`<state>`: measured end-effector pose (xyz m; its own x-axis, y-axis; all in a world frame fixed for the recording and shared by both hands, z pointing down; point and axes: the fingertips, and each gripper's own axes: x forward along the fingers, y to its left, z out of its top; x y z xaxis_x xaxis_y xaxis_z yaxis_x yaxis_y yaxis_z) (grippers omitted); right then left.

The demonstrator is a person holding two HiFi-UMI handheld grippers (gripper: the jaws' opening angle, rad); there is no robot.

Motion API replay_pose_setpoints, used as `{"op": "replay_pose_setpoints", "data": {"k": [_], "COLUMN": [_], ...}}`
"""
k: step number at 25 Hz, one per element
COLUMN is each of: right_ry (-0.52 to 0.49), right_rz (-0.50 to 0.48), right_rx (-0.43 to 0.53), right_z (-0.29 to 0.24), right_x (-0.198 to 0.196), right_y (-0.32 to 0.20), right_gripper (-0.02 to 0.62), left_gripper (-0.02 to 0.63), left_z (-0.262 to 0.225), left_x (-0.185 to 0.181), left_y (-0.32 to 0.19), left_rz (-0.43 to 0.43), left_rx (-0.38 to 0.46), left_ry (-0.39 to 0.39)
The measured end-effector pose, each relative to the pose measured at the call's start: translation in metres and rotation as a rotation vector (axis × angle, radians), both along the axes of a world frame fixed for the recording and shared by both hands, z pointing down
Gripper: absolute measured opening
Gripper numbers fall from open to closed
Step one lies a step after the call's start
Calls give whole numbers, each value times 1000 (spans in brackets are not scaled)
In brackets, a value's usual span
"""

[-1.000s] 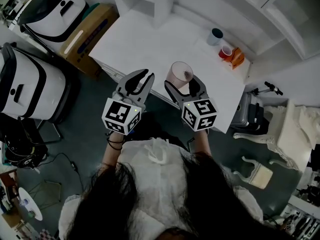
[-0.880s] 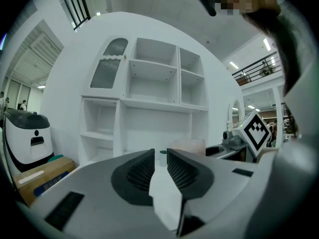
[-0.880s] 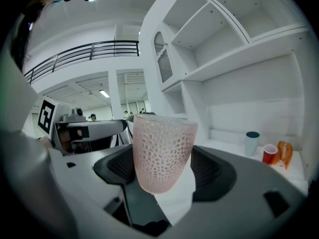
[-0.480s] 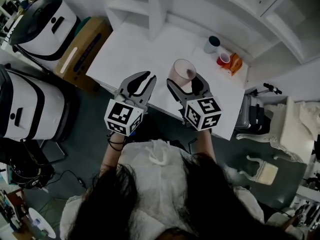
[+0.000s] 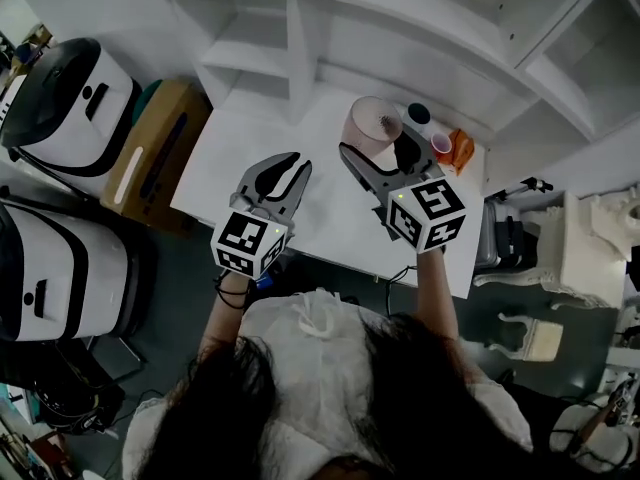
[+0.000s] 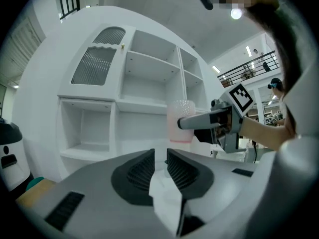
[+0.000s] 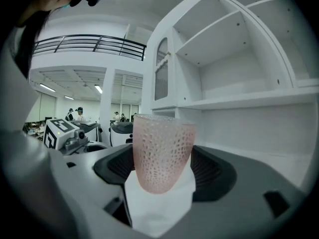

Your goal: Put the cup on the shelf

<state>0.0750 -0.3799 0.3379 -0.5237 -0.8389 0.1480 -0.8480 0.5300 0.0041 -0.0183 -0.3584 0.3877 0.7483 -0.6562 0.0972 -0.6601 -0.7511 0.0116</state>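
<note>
Head view looks down on a person holding a hand-held gripper in each hand over a white surface (image 5: 300, 193). The right hand-held gripper (image 5: 377, 150) is clamped on a pink dimpled cup (image 5: 372, 123), held upright near 12 o'clock, above the far part of the surface and close before the white shelf unit (image 5: 300, 28). In the right gripper view the cup (image 7: 162, 153) sits between both pads of that hand-held gripper (image 7: 162, 167), with open shelves at 2 o'clock. The left hand-held gripper (image 5: 284, 161) hovers at 9 o'clock of the right one; its own view shows its jaws (image 6: 160, 166) drawn almost together with nothing between them. A dark cup (image 5: 418, 115), a red cup (image 5: 441, 146) and an orange object (image 5: 461, 151) stand at the surface's 2 o'clock corner.
</note>
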Motion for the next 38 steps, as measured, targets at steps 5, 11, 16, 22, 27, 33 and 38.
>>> {"op": "replay_pose_setpoints", "data": {"k": [5, 11, 16, 22, 27, 33, 38], "right_ry": [96, 132, 145, 121, 124, 154, 162], "right_rz": [20, 67, 109, 157, 194, 243, 297], "right_rx": [89, 170, 210, 191, 116, -11, -75], "right_z": [-47, -110, -153, -191, -199, -180, -169], "right_x": [5, 20, 33, 55, 73, 96, 115], "right_y": [-30, -66, -98, -146, -189, -234, -259], "right_gripper": [347, 347, 347, 347, 347, 347, 347], "left_gripper": [84, 84, 84, 84, 84, 84, 84], "left_z": [3, -5, -10, -14, -13, -12, -11], "left_x": [-2, 3, 9, 19, 21, 18, 13], "left_y": [-20, -39, -49, -57, -60, -65, -70], "left_rz": [47, 108, 156, 203, 224, 227, 218], "left_rx": [-18, 4, 17, 24, 21, 18, 15], "left_ry": [-5, 6, 13, 16, 24, 32, 29]}}
